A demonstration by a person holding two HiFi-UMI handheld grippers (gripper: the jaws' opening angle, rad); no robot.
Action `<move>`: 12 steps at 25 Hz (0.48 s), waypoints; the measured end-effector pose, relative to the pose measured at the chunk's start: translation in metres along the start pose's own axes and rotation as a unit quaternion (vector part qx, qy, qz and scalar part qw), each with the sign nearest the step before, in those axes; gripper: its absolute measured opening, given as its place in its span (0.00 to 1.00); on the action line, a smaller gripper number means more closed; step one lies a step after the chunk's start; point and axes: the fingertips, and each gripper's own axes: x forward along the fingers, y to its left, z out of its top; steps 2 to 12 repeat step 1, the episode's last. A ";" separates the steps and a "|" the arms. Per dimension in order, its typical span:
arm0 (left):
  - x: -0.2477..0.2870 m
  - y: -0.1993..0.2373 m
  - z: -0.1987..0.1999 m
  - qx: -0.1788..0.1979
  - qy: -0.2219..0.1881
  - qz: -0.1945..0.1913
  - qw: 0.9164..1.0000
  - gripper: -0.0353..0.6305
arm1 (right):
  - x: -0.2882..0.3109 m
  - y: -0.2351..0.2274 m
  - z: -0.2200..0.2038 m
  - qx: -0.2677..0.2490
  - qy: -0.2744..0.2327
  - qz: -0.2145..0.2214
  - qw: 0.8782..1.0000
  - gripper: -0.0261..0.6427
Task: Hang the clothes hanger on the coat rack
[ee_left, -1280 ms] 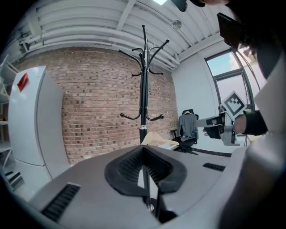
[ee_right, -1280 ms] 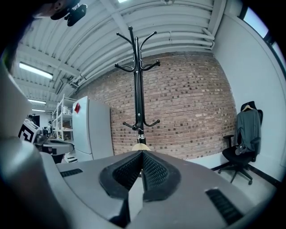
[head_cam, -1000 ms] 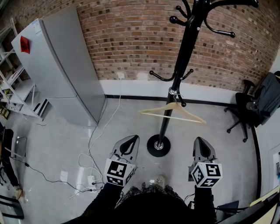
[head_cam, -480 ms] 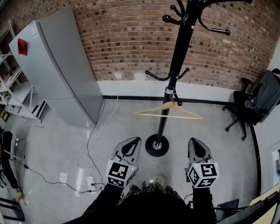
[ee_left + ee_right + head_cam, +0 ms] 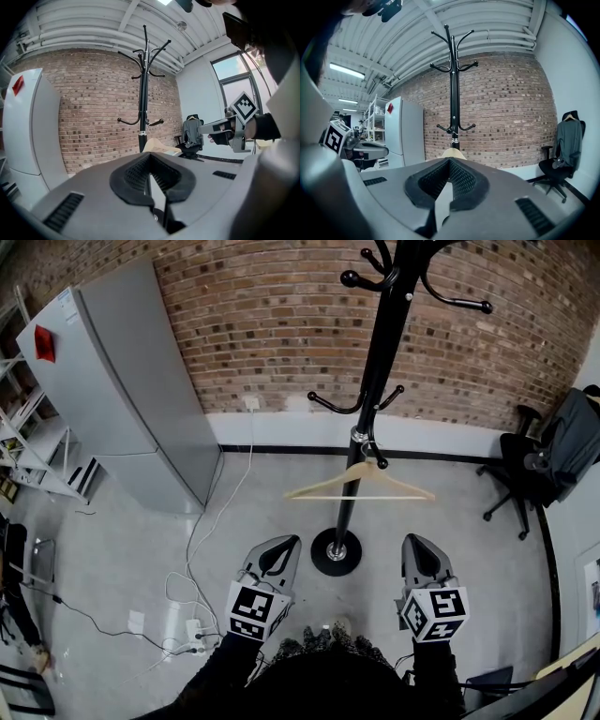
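At the bottom of the head view, the left gripper [image 5: 285, 543] and the right gripper [image 5: 416, 542] are held side by side, well apart, both pointing toward the coat rack [image 5: 371, 399]. On each gripper the jaws are pressed together and nothing lies between them. Neither gripper touches the rack.

Between and just beyond the two grippers, the rack's round base [image 5: 337, 552] stands on the grey floor [image 5: 450, 531]. The wooden clothes hanger [image 5: 361, 487] hangs on the rack's black pole, hooked just under the lower pair of pegs, its bar roughly level.

Behind the rack runs a brick wall [image 5: 281, 334]. A tall grey cabinet [image 5: 141, 399] stands at the left, with white cables [image 5: 202, 549] trailing across the floor beside it. An office chair [image 5: 548, 470] stands at the right.
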 end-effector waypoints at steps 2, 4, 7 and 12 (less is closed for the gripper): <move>0.001 0.000 -0.001 0.001 0.002 0.000 1.000 0.06 | 0.001 -0.001 0.000 0.000 0.000 0.000 1.000 0.05; 0.001 0.000 -0.001 0.001 0.002 0.000 1.000 0.06 | 0.001 -0.001 0.000 0.000 0.000 0.000 1.000 0.05; 0.001 0.000 -0.001 0.001 0.002 0.000 1.000 0.06 | 0.001 -0.001 0.000 0.000 0.000 0.000 1.000 0.05; 0.001 0.000 -0.001 0.001 0.002 0.000 1.000 0.06 | 0.001 -0.001 0.000 0.000 0.000 0.000 1.000 0.05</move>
